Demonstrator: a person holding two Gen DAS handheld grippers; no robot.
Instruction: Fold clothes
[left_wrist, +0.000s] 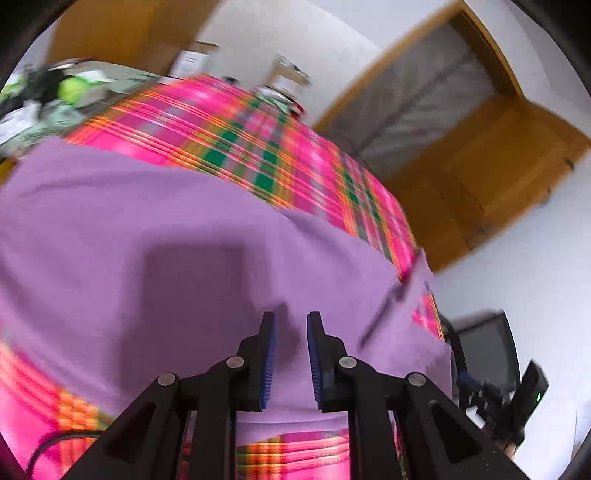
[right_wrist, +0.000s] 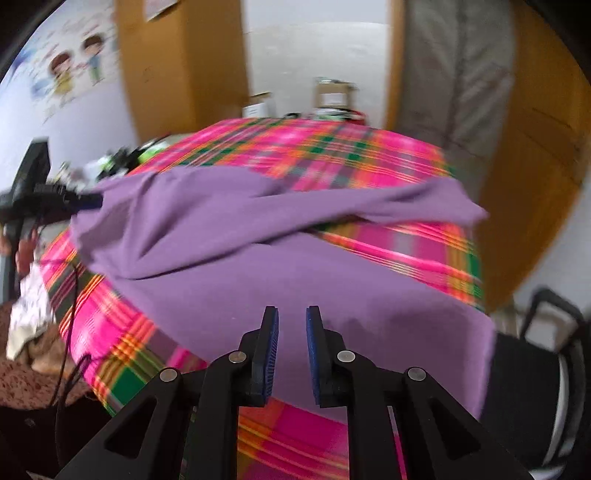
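A purple garment lies spread over a bed with a pink plaid cover. My left gripper hovers at the garment's near edge, its pads a little apart with purple cloth filling the gap. In the right wrist view an upper layer of the garment rises in a loose fold to the left gripper's tips, so it looks held there. My right gripper hangs just over the flat near part, jaws slightly apart, with smooth cloth showing below the gap. Both views are blurred.
Cardboard boxes and clutter stand at the bed's far end. A wooden door is behind it. A black chair is at the right, with a pile of clothes and a dark cable at the left.
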